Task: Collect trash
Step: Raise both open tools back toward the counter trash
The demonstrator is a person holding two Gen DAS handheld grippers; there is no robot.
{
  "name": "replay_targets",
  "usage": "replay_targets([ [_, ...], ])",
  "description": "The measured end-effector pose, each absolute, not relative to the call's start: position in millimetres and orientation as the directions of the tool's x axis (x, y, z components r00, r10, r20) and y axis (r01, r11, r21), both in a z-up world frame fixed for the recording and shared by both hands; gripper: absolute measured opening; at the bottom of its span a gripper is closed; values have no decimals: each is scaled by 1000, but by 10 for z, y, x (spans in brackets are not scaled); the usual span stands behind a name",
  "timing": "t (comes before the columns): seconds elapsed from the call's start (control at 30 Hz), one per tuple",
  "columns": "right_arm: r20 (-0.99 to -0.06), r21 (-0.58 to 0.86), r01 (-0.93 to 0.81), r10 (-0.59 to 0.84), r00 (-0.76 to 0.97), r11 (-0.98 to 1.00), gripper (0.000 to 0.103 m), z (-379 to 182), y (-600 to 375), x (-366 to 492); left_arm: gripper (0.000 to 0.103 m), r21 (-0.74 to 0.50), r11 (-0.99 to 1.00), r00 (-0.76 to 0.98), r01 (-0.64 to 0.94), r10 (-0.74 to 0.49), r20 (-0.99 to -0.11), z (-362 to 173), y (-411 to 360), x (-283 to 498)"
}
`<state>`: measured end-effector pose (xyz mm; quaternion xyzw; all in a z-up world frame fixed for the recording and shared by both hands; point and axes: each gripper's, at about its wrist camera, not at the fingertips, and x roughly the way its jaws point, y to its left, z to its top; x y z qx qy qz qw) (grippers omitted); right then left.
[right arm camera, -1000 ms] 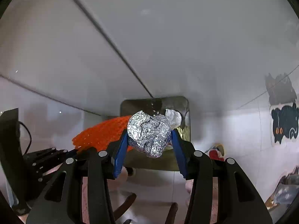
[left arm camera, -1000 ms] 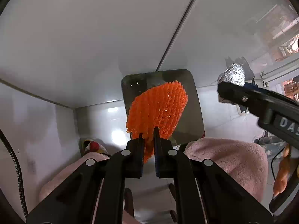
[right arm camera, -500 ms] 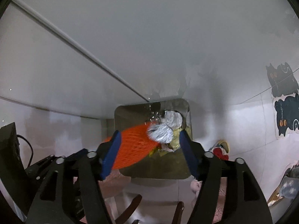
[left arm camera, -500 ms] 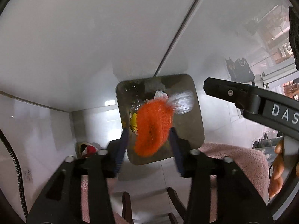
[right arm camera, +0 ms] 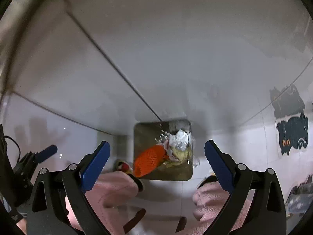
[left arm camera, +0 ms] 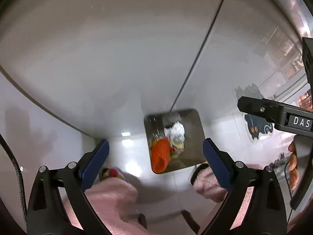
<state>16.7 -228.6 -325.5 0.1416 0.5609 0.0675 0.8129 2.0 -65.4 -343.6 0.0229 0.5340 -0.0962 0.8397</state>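
Both claws, left [left arm camera: 155, 156] and right [right arm camera: 157, 159], opening wide and empty above the trash bin [right arm camera: 183, 176], where orange netting [right arm camera: 149, 159] lies beside crumpled foil [right arm camera: 181, 145]; pink slippers [right arm camera: 115, 188] near.

Below and between your spread jaws, a glossy white tiled floor [right arm camera: 225, 137] carries a square metal bin [right arm camera: 183, 173] beside the wall; a cat-shaped sticker [right arm camera: 292, 135] lies right of the jaws.

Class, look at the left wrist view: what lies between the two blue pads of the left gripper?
Nothing is gripped between the opening left gripper. Seen through the gap, far below, is the bin holding the orange net and foil ball.
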Motion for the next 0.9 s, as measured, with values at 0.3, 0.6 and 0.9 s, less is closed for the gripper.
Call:
replay_targets([
  [0.3, -777, 259, -44, 235, 585, 965, 98, -1979, -2322, -40, 91, -43, 978, 588, 204, -158, -793, -2333, -611, -208],
  [0.6, -692, 254, -41, 211, 690, 966, 99, -1213, -2510, 173, 92, -16, 986, 751, 167, -138, -645, -1337, -480, 2],
  [0.9, -642, 256, -13, 180, 745, 966, 99, -902, -2691, 736, 95, 6, 995, 814, 97, -76, -576, -957, -429, 514],
])
